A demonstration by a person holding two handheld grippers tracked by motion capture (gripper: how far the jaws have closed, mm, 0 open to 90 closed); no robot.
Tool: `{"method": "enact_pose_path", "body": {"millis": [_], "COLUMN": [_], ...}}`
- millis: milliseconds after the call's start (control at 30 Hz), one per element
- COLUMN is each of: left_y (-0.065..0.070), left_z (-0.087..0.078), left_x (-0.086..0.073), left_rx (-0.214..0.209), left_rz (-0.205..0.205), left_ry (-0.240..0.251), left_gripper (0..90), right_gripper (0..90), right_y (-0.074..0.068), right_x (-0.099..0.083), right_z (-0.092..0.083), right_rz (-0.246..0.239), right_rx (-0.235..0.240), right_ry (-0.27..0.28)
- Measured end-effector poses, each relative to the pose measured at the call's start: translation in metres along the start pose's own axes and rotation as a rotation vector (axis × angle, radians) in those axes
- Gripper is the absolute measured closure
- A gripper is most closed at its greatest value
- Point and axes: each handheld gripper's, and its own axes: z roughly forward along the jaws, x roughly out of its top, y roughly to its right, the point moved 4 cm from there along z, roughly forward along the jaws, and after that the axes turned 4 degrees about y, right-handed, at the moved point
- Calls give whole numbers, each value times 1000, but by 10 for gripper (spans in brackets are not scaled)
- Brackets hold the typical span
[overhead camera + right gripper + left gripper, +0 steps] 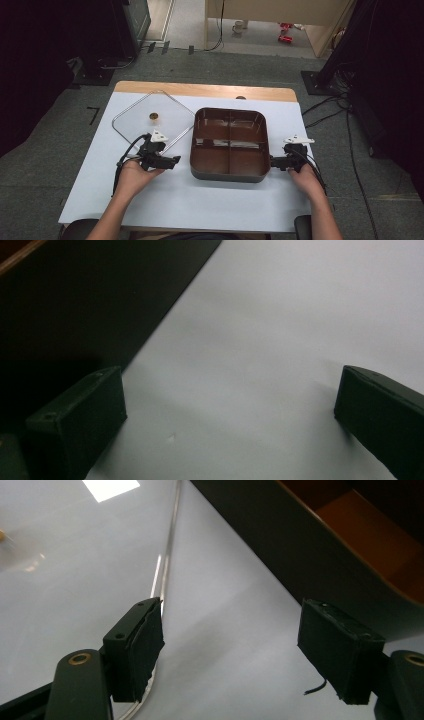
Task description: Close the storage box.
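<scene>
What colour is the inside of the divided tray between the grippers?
Reddish brown inside, with a dark outer wall; the tray shows best in the high view.

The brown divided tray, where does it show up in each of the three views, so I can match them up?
High view: the brown tray sits at the table's centre, between both grippers.
Left gripper view: its dark outer wall and orange-brown inside fill the upper right, beyond the right jaw.
Right gripper view: its dark wall fills the upper left, above the left jaw.
Shared landmark: the white table cover, which lies under the tray in all three.
</scene>
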Motion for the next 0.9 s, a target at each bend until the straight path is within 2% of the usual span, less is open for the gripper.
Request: {"method": "enact_pose_path", "body": {"millis": [333,367,500,600,733,900], "left_y": [-20,-26,-33,-47,-60,-73], "left_z": [-4,-2,2,10,19,26], "left_x": [11,13,17,23,28,34], "left_rx": [33,37,51,77,113,127], "left_rz": [-23,-32,-35,-51,-50,-66], "left_ry": [20,21,22,30,25,34], "left_gripper": [264,264,264,264,265,274], "right_gripper": [0,0,0,0,0,0], "right_y": [0,0,0,0,0,0], "right_x": [0,0,0,0,0,0], "right_z": [0,0,0,0,0,0], "right_rz": [0,0,-1,-1,0,1], "right_rx": [0,0,0,0,0,0], "right_ry": [0,0,0,1,2,1]}}
